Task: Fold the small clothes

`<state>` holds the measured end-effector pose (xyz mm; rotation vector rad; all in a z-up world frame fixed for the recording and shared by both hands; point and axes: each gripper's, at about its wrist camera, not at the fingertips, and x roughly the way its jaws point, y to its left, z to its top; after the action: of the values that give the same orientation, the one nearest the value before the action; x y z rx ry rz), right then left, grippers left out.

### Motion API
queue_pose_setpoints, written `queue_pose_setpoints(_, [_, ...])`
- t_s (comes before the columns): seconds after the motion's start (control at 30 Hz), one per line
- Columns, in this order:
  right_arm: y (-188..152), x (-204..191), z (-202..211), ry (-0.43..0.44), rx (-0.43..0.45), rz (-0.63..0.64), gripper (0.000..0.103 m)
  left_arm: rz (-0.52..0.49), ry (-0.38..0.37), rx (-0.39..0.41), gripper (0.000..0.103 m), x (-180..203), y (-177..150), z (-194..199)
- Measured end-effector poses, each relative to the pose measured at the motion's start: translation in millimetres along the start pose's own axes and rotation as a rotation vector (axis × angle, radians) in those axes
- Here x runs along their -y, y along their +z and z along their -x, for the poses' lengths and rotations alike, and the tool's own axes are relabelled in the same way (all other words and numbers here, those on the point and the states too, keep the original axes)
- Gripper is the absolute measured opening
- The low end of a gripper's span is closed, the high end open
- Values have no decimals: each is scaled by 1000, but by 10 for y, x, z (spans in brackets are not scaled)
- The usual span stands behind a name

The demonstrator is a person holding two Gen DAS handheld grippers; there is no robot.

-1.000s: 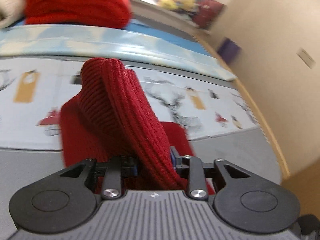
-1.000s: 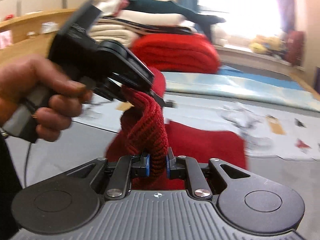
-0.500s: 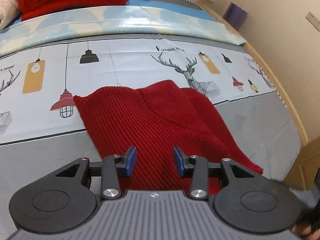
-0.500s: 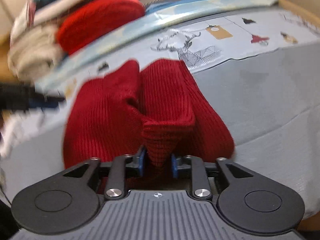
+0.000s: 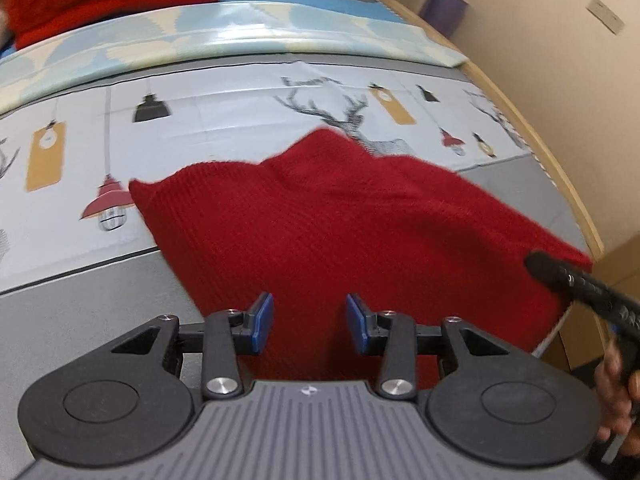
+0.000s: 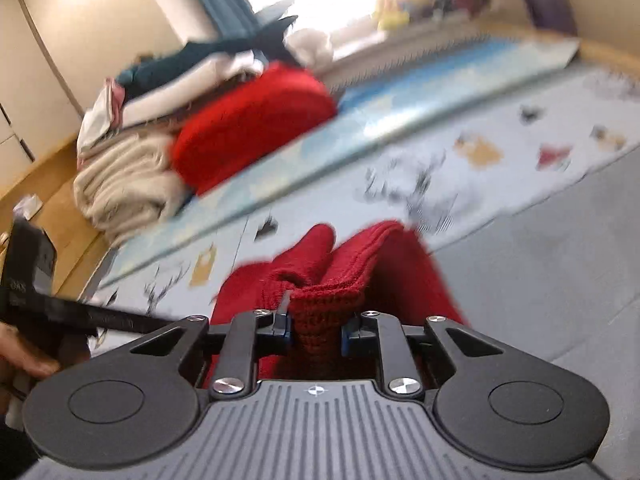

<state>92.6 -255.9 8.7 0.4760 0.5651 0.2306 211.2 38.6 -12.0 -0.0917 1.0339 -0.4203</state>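
Note:
A small red knit garment (image 5: 344, 224) lies spread on the printed cloth of the bed. My left gripper (image 5: 309, 322) is open and empty, just above the garment's near edge. In the right wrist view the same garment (image 6: 384, 264) is bunched up, and my right gripper (image 6: 315, 326) has a fold of its edge between the blue pads. The right gripper also shows at the right edge of the left wrist view (image 5: 580, 288). The left gripper shows at the left edge of the right wrist view (image 6: 36, 296).
A pile of folded clothes, with a red knit (image 6: 252, 120) and a beige one (image 6: 120, 184), lies at the far side of the bed. A light blue mat (image 5: 224, 40) runs across behind the printed cloth (image 5: 224, 112). A wooden bed edge (image 5: 552, 152) and wall are at right.
My left gripper let go of the garment and opened. The garment dropped flat onto the bed. My right gripper swung round, still holding a fold of it.

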Motion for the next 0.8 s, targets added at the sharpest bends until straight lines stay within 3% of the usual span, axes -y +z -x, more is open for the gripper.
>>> queue_pose_setpoints(0.07, [-26, 127, 32, -135, -1, -13, 21, -34, -26, -4, 45, 71, -1, -21])
queue_pose_setpoints(0.13, [-124, 394, -122, -274, -106, -78, 21, -65, -46, -21, 45, 142, -15, -69])
queue_pose_setpoints(0.2, [-249, 670, -340, -315, -266, -176, 27, -103, -58, -41, 45, 241, -40, -127])
queue_pose_setpoints(0.23, [-277, 744, -370, -319, -292, -223, 36, -122, -67, -49, 45, 289, -60, -146])
queue_pose_setpoints(0.27, [-262, 760, -349, -332, -279, -235, 45, -141, -81, -57, 45, 338, -80, -167])
queue_pose_setpoints(0.4, [29, 542, -216, -395, -169, -75, 48, -204, -117, -135, 44, 488, -214, -407])
queue_pose_setpoints(0.5, [413, 468, -179, -327, -105, -13, 48, -350, -18, -194, 42, 626, -374, -691])
queue_pose_setpoints(0.57, [649, 408, -220, -249, -113, 42, 50, -385, -6, -185, 43, 690, -395, -737])
queue_pose_setpoints(0.67, [885, 382, -468, -113, -215, 115, 59, -356, -6, -195, 43, 693, -364, -749])
queue_pose_setpoints(0.8, [945, 432, -937, -31, -331, 147, 62, -333, -12, -201, 46, 665, -350, -745])
